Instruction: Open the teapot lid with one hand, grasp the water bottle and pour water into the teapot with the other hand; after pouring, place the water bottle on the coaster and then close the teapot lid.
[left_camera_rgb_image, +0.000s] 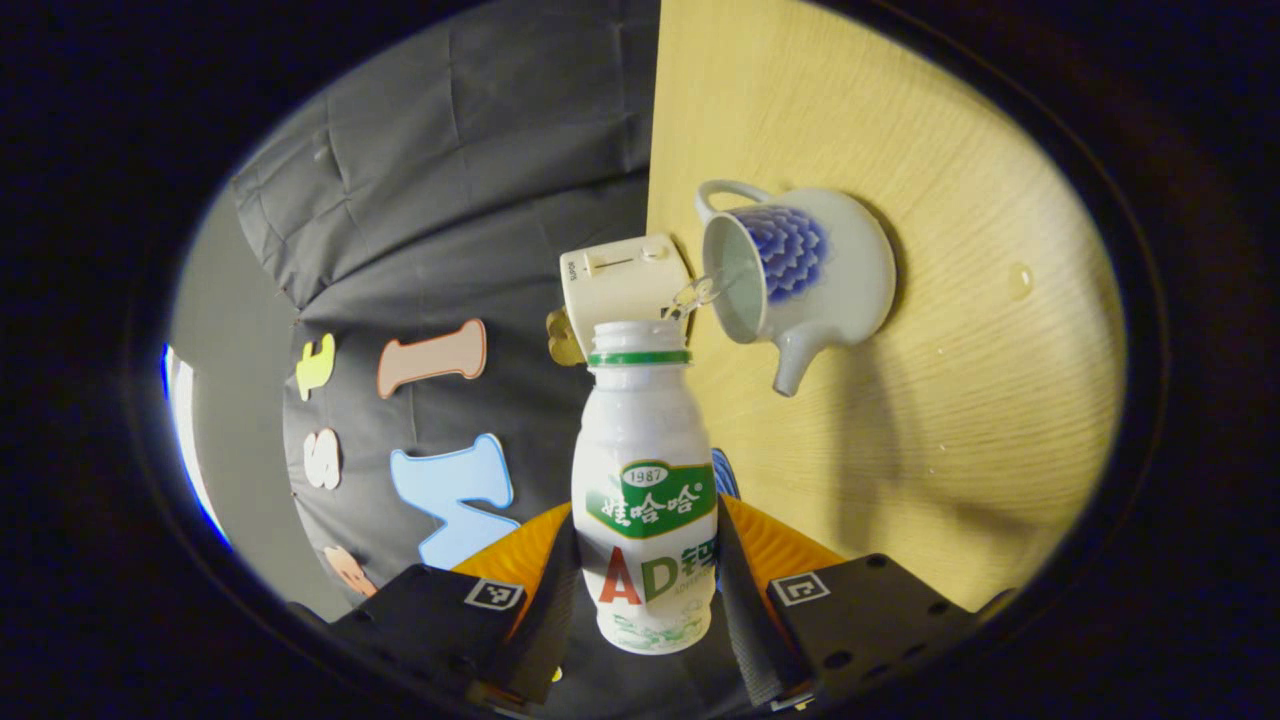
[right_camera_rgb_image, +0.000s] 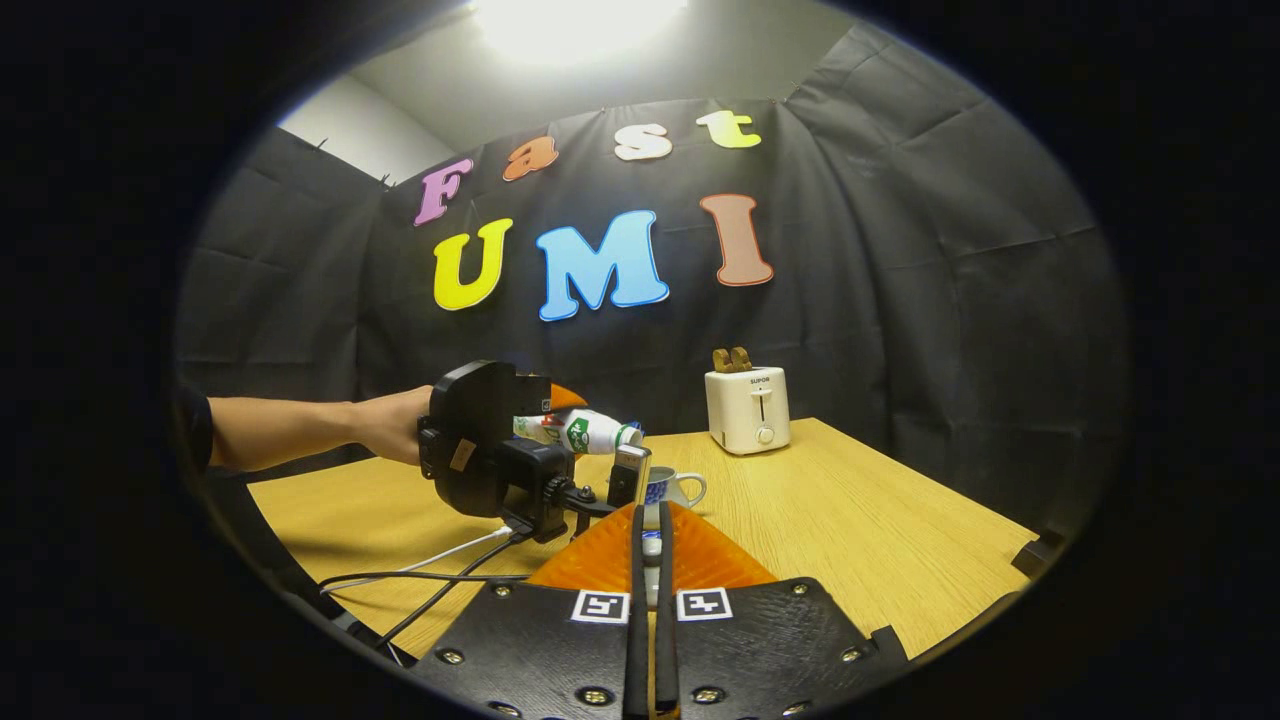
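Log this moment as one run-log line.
phase: pouring | left gripper: shut on water bottle, tipped toward open teapot | right gripper: fingers nearly closed on small lid | toaster behind

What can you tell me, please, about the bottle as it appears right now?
The bottle is white plastic with a green neck ring and a printed label, uncapped. The left gripper clamps its lower body on both sides. It is tipped on its side, mouth over the open teapot, with water streaming in above the table.
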